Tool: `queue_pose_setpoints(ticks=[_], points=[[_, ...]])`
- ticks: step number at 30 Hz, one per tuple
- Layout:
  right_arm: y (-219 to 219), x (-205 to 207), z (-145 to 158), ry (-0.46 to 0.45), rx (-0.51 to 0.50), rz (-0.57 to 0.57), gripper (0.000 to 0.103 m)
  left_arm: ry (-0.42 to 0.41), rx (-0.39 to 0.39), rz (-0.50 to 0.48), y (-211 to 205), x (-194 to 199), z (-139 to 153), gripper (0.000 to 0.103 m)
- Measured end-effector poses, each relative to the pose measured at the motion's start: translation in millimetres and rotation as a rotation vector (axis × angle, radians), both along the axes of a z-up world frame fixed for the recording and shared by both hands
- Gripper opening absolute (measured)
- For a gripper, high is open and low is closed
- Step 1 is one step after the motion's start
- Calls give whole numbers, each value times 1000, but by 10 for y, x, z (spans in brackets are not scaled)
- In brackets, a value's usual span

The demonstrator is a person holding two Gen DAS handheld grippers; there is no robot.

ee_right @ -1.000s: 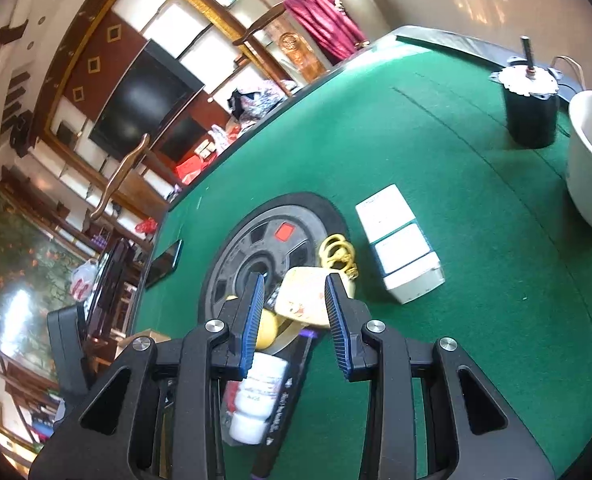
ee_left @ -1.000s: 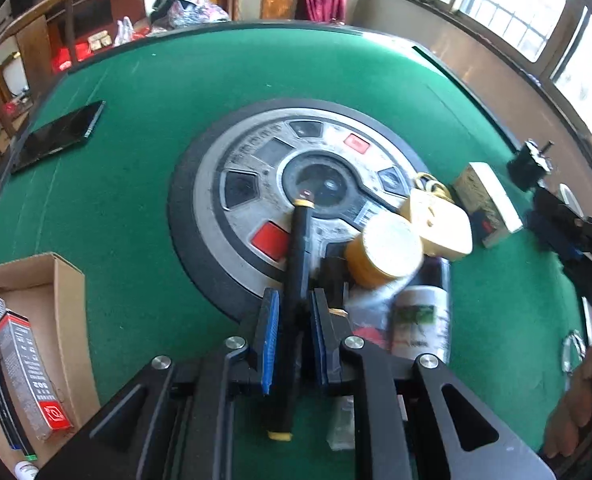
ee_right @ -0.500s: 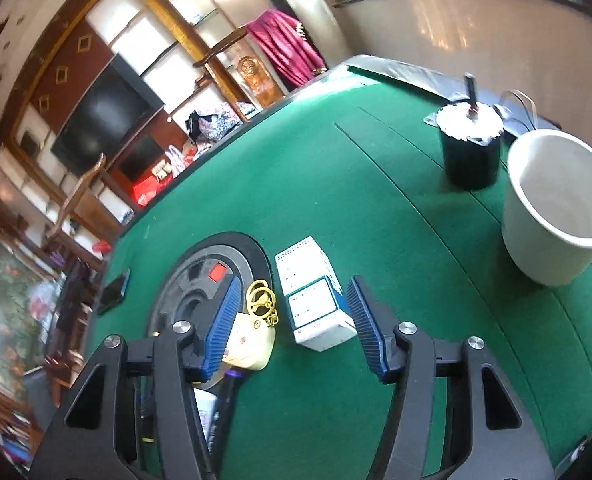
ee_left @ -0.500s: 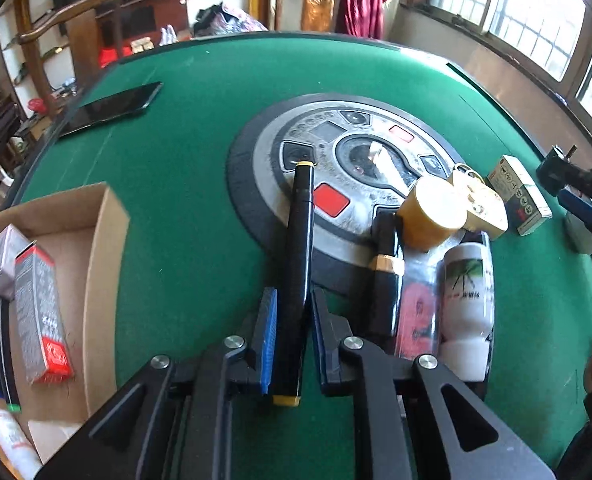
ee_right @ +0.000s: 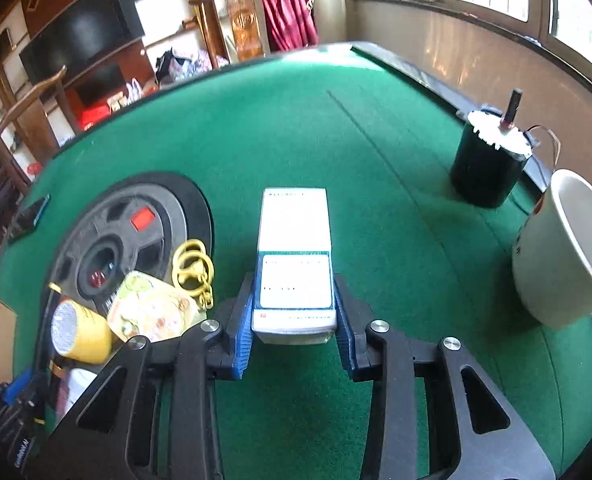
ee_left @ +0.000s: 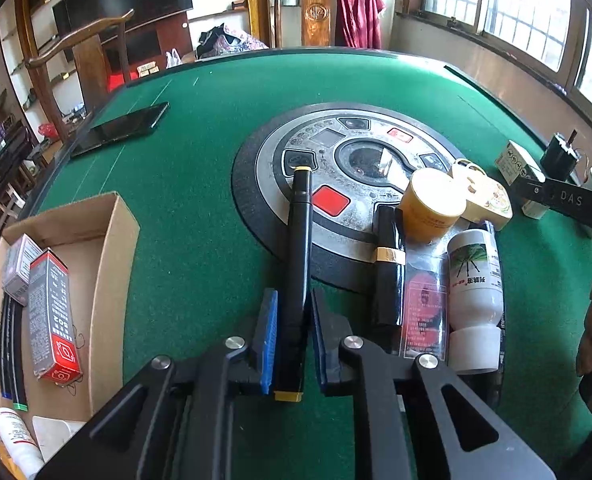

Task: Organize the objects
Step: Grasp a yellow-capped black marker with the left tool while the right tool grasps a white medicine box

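My left gripper (ee_left: 292, 332) is shut on a long black marker with yellow ends (ee_left: 299, 248), held above the green table. A cardboard box (ee_left: 108, 264) with small cartons lies to its left. My right gripper (ee_right: 294, 320) is open, its pads on either side of a white and teal carton (ee_right: 294, 256) lying on the felt, with small gaps to it. A yellow jar (ee_left: 431, 204), a cream keychain case (ee_left: 483, 196), a black lipstick tube (ee_left: 389, 276) and a white bottle (ee_left: 473, 280) lie in a cluster to the right of the marker.
A round grey control panel (ee_left: 347, 160) sits in the table's middle. A black phone (ee_left: 120, 128) lies far left. A black motor (ee_right: 489, 160) and a white cup (ee_right: 563, 248) stand at the right edge. Wooden chairs stand beyond the table.
My left gripper has lifted and pulled back with the marker toward the cardboard box side. My right gripper has opened wider and moved right, so that its pads stand either side of the white and teal carton.
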State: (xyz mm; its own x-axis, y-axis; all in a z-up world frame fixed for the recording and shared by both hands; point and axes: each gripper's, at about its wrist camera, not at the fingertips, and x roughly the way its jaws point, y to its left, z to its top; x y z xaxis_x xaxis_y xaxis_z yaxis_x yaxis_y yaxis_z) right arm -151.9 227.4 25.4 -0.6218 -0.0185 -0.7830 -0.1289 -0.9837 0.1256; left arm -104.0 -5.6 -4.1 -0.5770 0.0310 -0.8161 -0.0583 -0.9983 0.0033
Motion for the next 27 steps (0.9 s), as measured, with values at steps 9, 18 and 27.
queue_pose_setpoints(ticks=[9, 18, 27], points=[[37, 292, 266, 111, -63, -14, 34, 33, 105, 33, -119, 43, 149, 13], [-404, 404, 385, 153, -90, 113, 34, 12, 114, 27, -119, 32, 112, 14], [-600, 373, 317, 122, -79, 174, 34, -11, 106, 53, -113, -50, 20, 15]])
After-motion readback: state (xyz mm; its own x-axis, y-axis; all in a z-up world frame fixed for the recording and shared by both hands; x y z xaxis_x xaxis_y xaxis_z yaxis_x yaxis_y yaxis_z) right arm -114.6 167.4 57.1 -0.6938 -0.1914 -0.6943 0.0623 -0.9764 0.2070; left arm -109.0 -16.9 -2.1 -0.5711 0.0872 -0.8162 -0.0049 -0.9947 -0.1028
